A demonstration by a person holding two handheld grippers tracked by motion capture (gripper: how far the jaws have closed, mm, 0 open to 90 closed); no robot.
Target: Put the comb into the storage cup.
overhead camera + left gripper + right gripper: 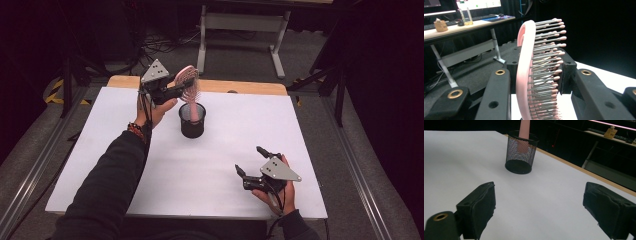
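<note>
Placement step, by my read: pink hairbrush (pixel 189 85) going handle-first into the black mesh cup (pixel 192 122).

Left gripper (pixel 181 89) is clamped on the brush head, one jaw against the pink back and the other on the bristle side, clear in the left gripper view (pixel 535 72). Brush stands roughly upright, head above the cup rim, handle already inside the cup: the right gripper view shows the pink handle (pixel 524 132) behind the mesh (pixel 520 153). Can't tell whether the handle tip touches the cup bottom.

Cup sits upright near the middle-back of the white table (pixel 210 165), nothing bracing it.

Right gripper (pixel 250 161) is parked at the near right of the table, jaws wide apart, holding nothing, well apart from the cup.

Next move probably calls for: lower until the handle bottoms out, then open the left jaws and lift straight up clear of the bristles. Risk: bristles snag a pad on release, or the top-heavy brush tips the light cup. The right gripper could steady it.
</note>
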